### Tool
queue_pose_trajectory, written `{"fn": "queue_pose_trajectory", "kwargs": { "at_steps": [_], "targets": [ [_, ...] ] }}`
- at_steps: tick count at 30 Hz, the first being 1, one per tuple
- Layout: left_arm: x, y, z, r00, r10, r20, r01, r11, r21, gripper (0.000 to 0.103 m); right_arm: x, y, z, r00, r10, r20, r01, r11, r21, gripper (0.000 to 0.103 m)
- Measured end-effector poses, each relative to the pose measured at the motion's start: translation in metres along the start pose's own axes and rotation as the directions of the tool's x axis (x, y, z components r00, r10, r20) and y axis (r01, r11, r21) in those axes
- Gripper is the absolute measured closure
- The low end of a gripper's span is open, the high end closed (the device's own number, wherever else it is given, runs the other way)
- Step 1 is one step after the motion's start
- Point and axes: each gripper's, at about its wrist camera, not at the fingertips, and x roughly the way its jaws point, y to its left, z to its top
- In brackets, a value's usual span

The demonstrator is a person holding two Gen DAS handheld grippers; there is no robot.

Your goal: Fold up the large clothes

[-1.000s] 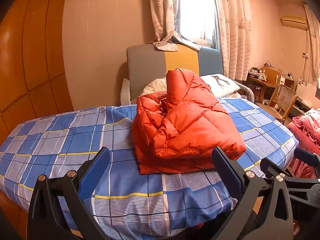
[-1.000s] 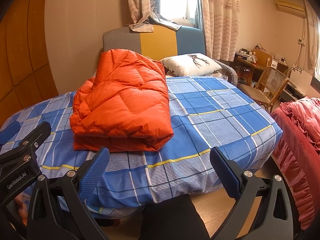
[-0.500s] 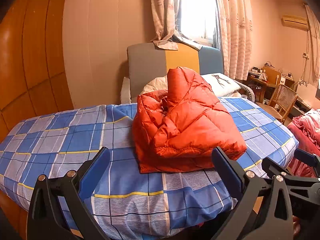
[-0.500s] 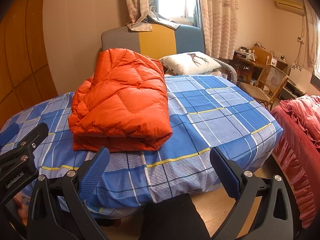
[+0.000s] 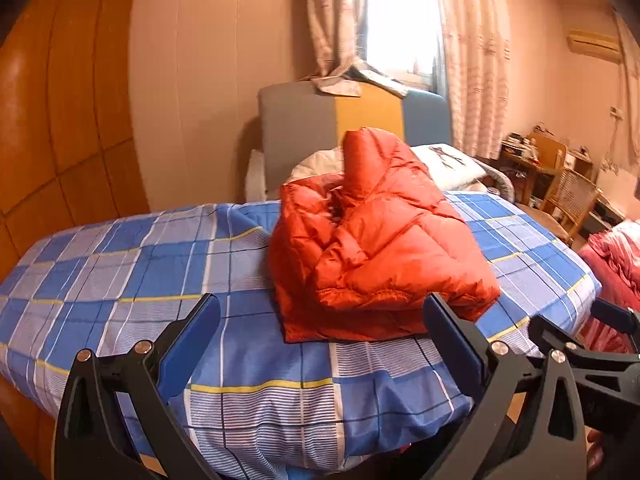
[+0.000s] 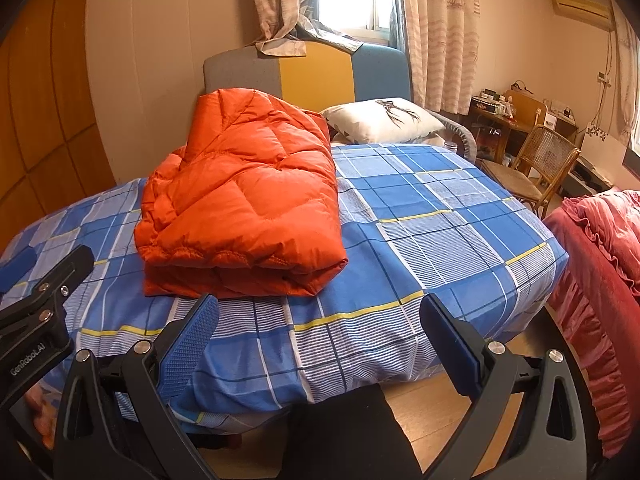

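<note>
An orange puffer jacket (image 5: 372,248) lies folded in a thick bundle on the blue plaid bed (image 5: 132,264). It also shows in the right wrist view (image 6: 244,200), left of the bed's middle (image 6: 420,216). My left gripper (image 5: 320,332) is open and empty, held back at the bed's near edge, short of the jacket. My right gripper (image 6: 320,332) is open and empty, also back at the near edge, right of the jacket. The left gripper's body (image 6: 36,312) shows at the left of the right wrist view.
A grey, yellow and blue headboard (image 6: 312,72) and a white pillow (image 6: 384,120) stand at the far end. A wicker chair (image 6: 536,168) and a cluttered desk (image 6: 500,112) stand at the right. A red ruffled quilt (image 6: 600,248) lies beside the bed on the right.
Both grippers have shifted only slightly. The jacket lies as before and both grippers stay open.
</note>
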Motion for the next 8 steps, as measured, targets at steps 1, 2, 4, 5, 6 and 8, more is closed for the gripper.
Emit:
{"fn": "queue_pose_trajectory", "kwargs": {
  "at_steps": [1,2,4,5,6,8],
  "targets": [
    [0.001,0.002,0.000,1.000,-0.008,-0.002,0.008,1.000,-0.011,0.002,0.000,0.000,0.001,1.000,-0.002,0.000,0.002,1.000,0.001,0.003],
    [0.003,0.004,0.001,1.000,-0.009,-0.015,0.009,1.000,-0.022,0.002,-0.001,0.000,0.002,1.000,-0.003,0.003,0.003,1.000,0.005,0.003],
    [0.005,0.009,0.001,1.000,0.017,-0.025,-0.018,0.999,-0.049,0.002,-0.001,-0.002,0.003,1.000,-0.001,0.007,0.001,1.000,0.009,0.003],
    [0.006,0.012,0.001,1.000,0.014,-0.028,-0.016,0.998,-0.065,0.002,-0.001,-0.002,0.003,1.000,-0.001,0.008,0.001,1.000,0.007,0.003],
    [0.008,0.014,0.001,0.999,0.004,-0.039,-0.007,0.997,-0.074,0.002,-0.001,-0.002,0.003,1.000,-0.001,0.006,0.001,1.000,0.005,0.003],
    [0.011,0.018,0.001,0.999,0.006,-0.045,-0.010,0.995,-0.095,0.002,0.000,-0.001,0.003,1.000,0.002,0.003,-0.002,1.000,0.000,0.003]
  ]
}}
